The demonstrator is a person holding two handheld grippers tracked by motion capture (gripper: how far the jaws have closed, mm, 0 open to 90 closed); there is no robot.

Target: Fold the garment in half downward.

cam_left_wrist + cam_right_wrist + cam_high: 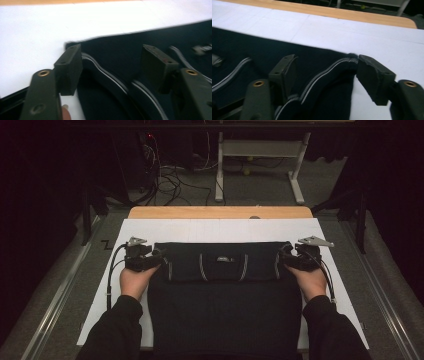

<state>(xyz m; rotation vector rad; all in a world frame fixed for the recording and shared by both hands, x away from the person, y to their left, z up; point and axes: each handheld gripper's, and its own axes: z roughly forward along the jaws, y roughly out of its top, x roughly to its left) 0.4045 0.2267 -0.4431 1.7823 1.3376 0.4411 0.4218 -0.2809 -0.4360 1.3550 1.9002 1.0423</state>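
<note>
A dark navy garment (220, 315) lies flat on the white board (220, 227), its top part folded over into a band (200, 251) with pale stripes and a small label (225, 259). My left gripper (156, 260) sits at the band's left end. Its jaws stand open, and the striped hem (105, 72) runs between them without the pads (71, 67) pressing on it. At the band's right end is my right gripper (285, 260), open as well, with the white-edged hem (324, 75) lying loose between its pads (372, 77).
The board rests on a wooden table (220, 212). Beyond it are a white desk frame (260, 150) and tangled floor cables (170, 180). Metal rails (60, 290) run along both sides. Bare white board shows left and right of the garment.
</note>
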